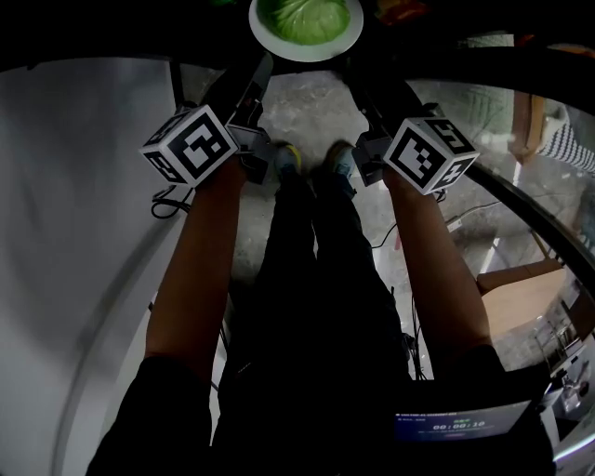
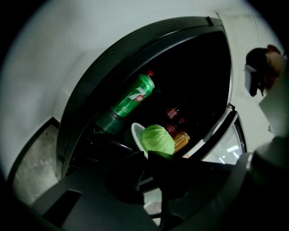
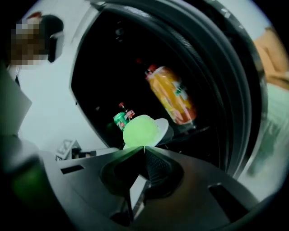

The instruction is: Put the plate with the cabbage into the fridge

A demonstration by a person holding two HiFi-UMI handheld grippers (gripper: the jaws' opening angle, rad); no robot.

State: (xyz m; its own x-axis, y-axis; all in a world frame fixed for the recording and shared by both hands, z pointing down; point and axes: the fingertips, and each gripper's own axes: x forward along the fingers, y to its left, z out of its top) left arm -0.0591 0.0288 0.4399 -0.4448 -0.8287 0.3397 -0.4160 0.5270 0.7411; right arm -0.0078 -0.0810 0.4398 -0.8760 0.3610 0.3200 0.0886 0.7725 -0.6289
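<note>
Seemingly plate [image 1: 309,54] with cabbage [image 1: 302,17] in left tool [image 2: 146,154] and right tool [image 3: 143,148].

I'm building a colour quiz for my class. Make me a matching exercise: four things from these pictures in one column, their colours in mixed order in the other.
Things:
1. cabbage
2. plate
3. slanted bottle in the left gripper view
4. biggest bottle in the right gripper view

Colours:
a. orange
b. pale green
c. deep green with a red cap
d. white

Pairs: 1-b, 2-d, 3-c, 4-a
</note>
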